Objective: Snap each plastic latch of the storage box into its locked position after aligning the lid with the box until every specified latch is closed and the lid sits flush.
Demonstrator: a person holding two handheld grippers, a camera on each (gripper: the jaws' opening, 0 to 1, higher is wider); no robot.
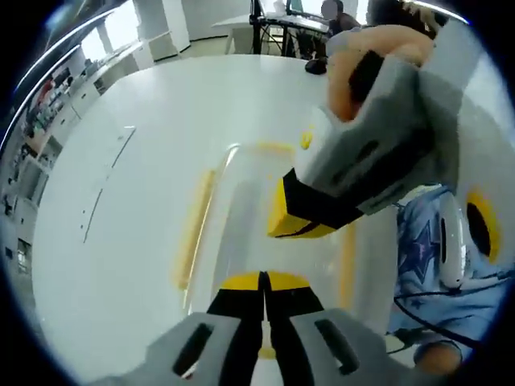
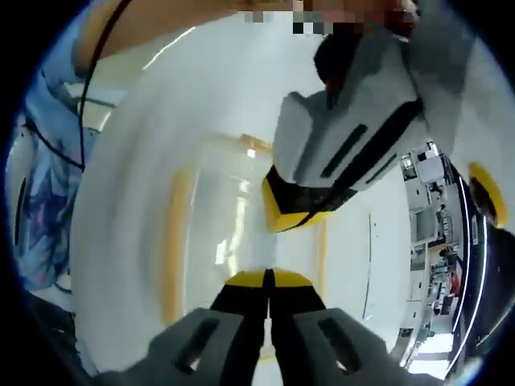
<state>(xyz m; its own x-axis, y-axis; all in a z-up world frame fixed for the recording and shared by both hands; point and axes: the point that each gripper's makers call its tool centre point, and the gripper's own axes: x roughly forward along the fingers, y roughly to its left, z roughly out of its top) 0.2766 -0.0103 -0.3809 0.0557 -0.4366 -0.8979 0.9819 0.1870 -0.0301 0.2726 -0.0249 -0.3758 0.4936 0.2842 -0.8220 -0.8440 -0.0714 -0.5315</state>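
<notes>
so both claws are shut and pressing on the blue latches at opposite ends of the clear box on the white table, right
Not quite: the latches are yellow, not blue. In the left gripper view the left claw is shut at a yellow latch of the clear box, and the right claw meets the far end. The right gripper view shows the same on the white table.

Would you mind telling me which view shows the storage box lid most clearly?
The left gripper view: the clear lid with its yellow latches lies on the white table, its rim readable. In the right gripper view the lid is paler and washed out, and the other gripper covers one end.
</notes>
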